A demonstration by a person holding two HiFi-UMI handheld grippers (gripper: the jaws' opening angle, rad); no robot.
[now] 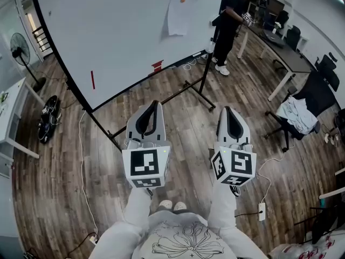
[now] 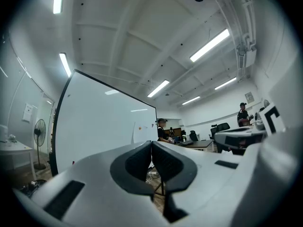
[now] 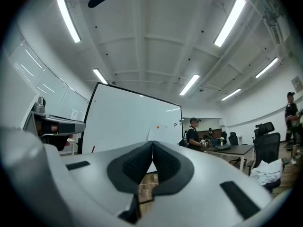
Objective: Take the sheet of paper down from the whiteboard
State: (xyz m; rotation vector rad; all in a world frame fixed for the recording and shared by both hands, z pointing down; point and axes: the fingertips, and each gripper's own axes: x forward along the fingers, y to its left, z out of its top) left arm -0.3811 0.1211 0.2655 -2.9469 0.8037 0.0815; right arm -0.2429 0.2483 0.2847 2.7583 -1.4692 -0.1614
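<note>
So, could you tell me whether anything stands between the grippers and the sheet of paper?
Nothing visible does: only floor separates the left gripper and right gripper from the sheet of paper on the whiteboard. A person stands right of it.

The wood-plank floor [image 1: 191, 134] carries the whiteboard [image 1: 118, 31] on its black stand at twelve o'clock, a pedestal fan [image 1: 21, 50] at ten o'clock, and a white power strip [image 1: 262, 211] at four o'clock.
</note>
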